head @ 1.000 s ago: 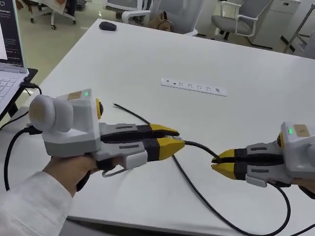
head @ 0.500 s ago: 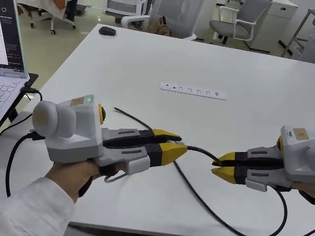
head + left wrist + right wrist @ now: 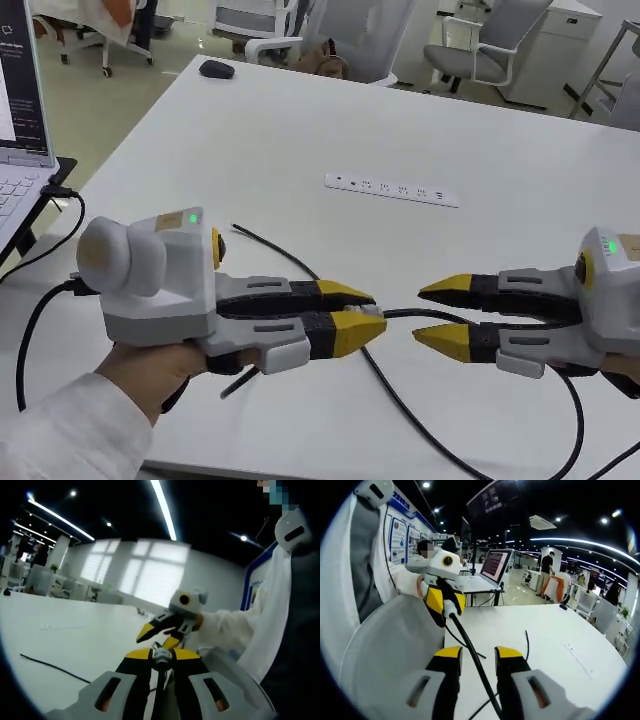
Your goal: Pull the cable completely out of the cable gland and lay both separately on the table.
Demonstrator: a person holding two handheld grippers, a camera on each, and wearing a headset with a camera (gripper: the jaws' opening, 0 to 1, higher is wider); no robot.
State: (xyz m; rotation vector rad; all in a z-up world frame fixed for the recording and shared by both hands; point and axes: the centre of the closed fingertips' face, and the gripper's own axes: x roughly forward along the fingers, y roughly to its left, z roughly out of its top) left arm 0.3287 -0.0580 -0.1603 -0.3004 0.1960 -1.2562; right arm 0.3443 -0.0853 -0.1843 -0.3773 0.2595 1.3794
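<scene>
My left gripper [image 3: 372, 312] is held low over the white table [image 3: 300, 130], shut on a small silver cable gland [image 3: 377, 311]. The left gripper view has the gland [image 3: 161, 654] pinched between the yellow tips. A black cable [image 3: 402, 313] leaves the gland rightwards and passes between the spread jaws of my right gripper [image 3: 424, 313], which is open and does not clamp it. In the right gripper view the cable [image 3: 470, 650] runs up between the jaws to the gland [image 3: 451, 612] in the left gripper [image 3: 445, 605]. More cable [image 3: 270, 240] trails across the table.
A white power strip [image 3: 392, 188] lies mid-table beyond the grippers. A dark mouse [image 3: 216, 69] sits at the far corner. A laptop [image 3: 20, 90] stands off the left edge with cords hanging. Office chairs [image 3: 480, 45] stand behind the table.
The right gripper, shut on the cable before, has opened and let it go. The left gripper still holds the gland and has shifted slightly right.
</scene>
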